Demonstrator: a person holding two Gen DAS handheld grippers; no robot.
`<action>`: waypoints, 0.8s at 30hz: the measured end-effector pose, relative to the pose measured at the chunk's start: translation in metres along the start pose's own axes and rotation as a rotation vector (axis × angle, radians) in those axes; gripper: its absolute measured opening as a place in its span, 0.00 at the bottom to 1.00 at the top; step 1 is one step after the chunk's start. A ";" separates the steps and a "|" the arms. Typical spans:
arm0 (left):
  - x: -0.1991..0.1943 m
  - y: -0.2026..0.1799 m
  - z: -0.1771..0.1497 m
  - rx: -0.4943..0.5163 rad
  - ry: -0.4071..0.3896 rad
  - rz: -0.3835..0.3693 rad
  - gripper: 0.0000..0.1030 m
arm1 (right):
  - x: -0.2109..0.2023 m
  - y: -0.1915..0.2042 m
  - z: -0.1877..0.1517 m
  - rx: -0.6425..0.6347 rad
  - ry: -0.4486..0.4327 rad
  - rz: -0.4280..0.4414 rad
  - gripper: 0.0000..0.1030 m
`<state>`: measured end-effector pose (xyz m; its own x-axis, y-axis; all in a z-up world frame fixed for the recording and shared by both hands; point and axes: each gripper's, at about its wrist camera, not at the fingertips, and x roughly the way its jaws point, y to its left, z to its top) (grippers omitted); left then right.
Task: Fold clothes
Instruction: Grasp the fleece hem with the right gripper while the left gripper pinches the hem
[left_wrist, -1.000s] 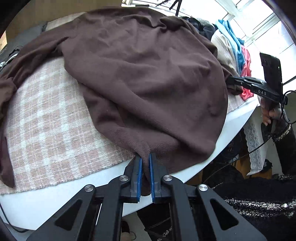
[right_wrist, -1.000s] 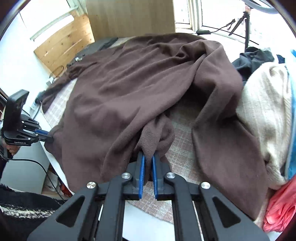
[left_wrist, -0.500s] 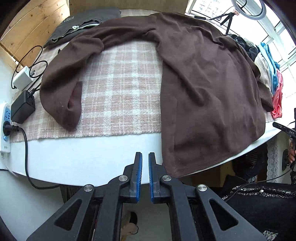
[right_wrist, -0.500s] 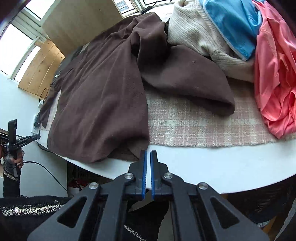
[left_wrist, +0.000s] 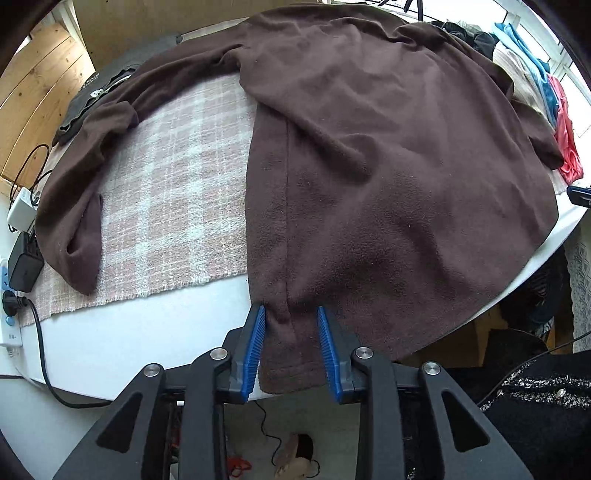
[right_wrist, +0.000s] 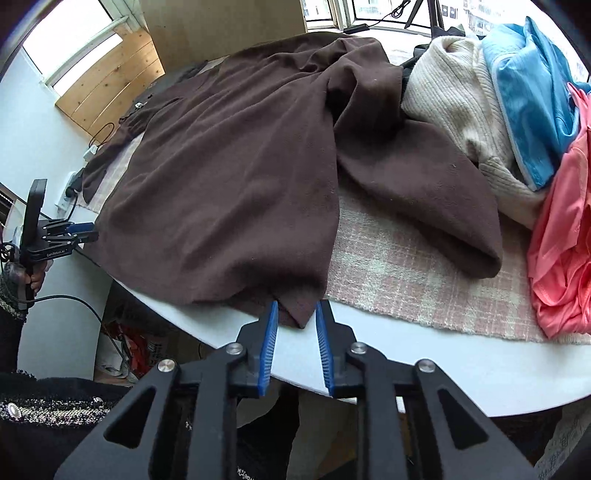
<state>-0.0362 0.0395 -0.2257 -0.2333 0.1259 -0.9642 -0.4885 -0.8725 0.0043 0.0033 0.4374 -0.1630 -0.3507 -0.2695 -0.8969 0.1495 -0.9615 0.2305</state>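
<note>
A large brown fleece garment (left_wrist: 369, 166) lies spread over a pink plaid cloth (left_wrist: 173, 192) on a white table (left_wrist: 147, 332), its hem hanging over the near edge. My left gripper (left_wrist: 290, 314) is at the hem's left corner; its jaws are opening, with the hem fabric loose between the blue pads. From the right wrist, the same garment (right_wrist: 229, 177) shows one sleeve folded out to the right. My right gripper (right_wrist: 294, 308) is at the hem's right corner, jaws opening, the corner tip between them. The left gripper (right_wrist: 85, 232) is visible far left.
A pile of clothes sits at the table's right end: a cream knit (right_wrist: 454, 96), a blue top (right_wrist: 528, 85) and a pink one (right_wrist: 565, 229). A power strip and black adapter (left_wrist: 24, 266) lie at the left edge, a dark garment (left_wrist: 96, 92) behind.
A second ago both grippers were shut on bunched brown fabric. They let it go, closed empty off the table edge, and now stand opened around the two hem corners of the spread garment.
</note>
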 end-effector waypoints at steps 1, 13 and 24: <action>-0.003 0.001 0.002 -0.007 -0.017 -0.006 0.05 | 0.003 0.000 0.001 -0.001 -0.004 0.004 0.21; -0.051 0.080 -0.041 -0.251 -0.109 -0.053 0.01 | -0.004 0.002 -0.019 -0.113 0.001 -0.033 0.21; -0.041 0.033 -0.031 -0.114 -0.055 -0.097 0.08 | 0.032 0.036 -0.019 -0.325 -0.006 -0.124 0.41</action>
<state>-0.0167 -0.0087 -0.1943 -0.2368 0.2345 -0.9428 -0.4129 -0.9027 -0.1209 0.0148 0.3953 -0.1907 -0.3893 -0.1533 -0.9083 0.3916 -0.9201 -0.0126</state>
